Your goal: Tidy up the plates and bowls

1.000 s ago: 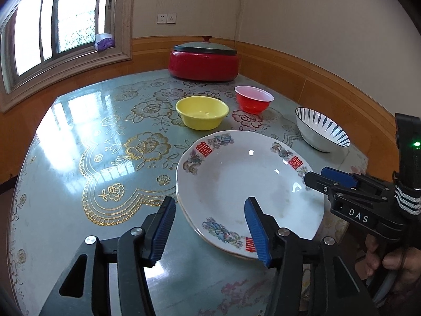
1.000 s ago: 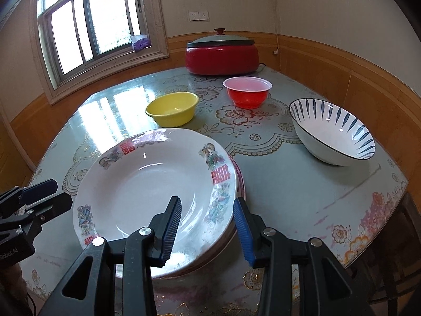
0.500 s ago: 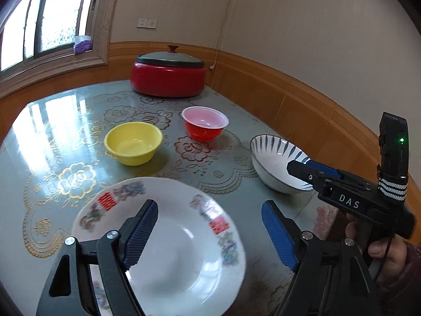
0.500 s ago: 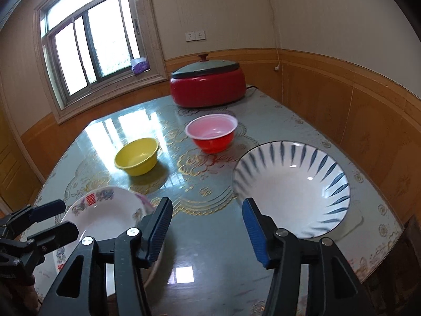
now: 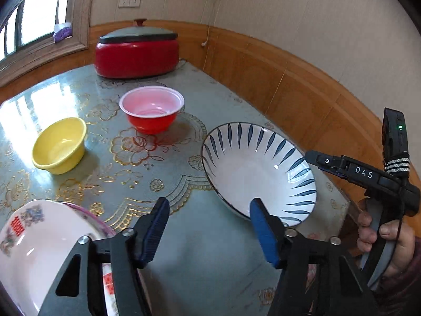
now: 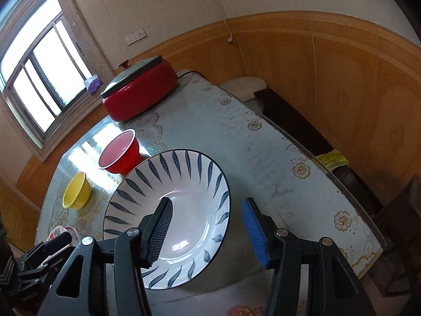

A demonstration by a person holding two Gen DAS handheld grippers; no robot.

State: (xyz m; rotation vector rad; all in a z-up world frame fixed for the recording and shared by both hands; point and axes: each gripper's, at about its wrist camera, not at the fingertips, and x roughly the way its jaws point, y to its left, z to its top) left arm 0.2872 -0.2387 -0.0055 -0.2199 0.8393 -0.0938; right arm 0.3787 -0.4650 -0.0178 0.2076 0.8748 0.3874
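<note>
1. nearest thing first: the right gripper [image 6: 206,233] sits right over the near rim of the striped bowl [image 6: 184,184]. its jaws are about half open and closing a bit, with the left pad over the inside of the bowl and the blue pad outside the rim, so the rim runs between them. no pinch on it yet as far as i can tell.
2. the left gripper [image 5: 208,233] is a bit further off. the same striped bowl [image 5: 252,168] lies ahead and to its right, only the right pad overlapping the near rim. jaws about half open and closing too, just bare table [image 5: 210,250] between them. so the right hand is the nearer one, i'd say the grab is its job.
3. down at the left gripper's lower left is the flowered plate [image 5: 34,250], on top of another plate.
4. further out: yellow bowl [image 5: 59,146] and red bowl [image 5: 152,109], well apart from each other.
5. farthest back, the red pot [image 5: 136,50] with its lid on.
</note>
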